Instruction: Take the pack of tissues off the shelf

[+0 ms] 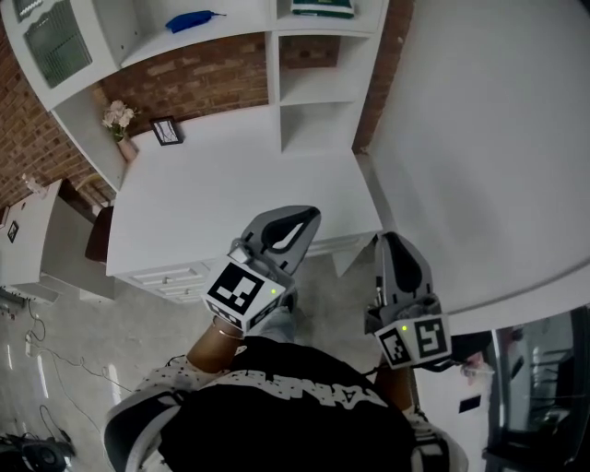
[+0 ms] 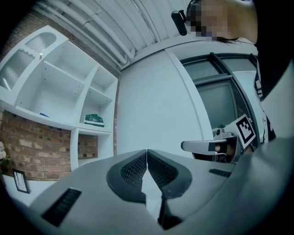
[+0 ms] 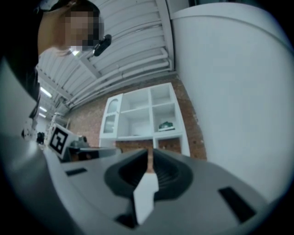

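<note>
The green pack of tissues (image 1: 323,7) lies flat in the narrow right-hand column of the white shelf unit (image 1: 274,55), on one of its upper boards. It also shows in the left gripper view (image 2: 94,120) and, smaller, in the right gripper view (image 3: 166,125). Nothing is touching it.

One section over to the left, something blue (image 1: 192,19) lies on a wider shelf board. Below the shelves the white counter (image 1: 230,184) runs along a brick wall (image 1: 212,78). It carries a small vase of pale flowers (image 1: 118,118) and a little picture frame (image 1: 167,130) just beside the vase, both at the back left.

Both tongs are well away from the pack, held low in front of the person, near the counter's front edge. The left tongs (image 1: 307,215) are pressed together with nothing in them, and their own camera (image 2: 147,153) shows the pads meeting. The right tongs (image 1: 392,238) are closed and empty too (image 3: 150,156), pointing roughly toward the shelves.
</note>
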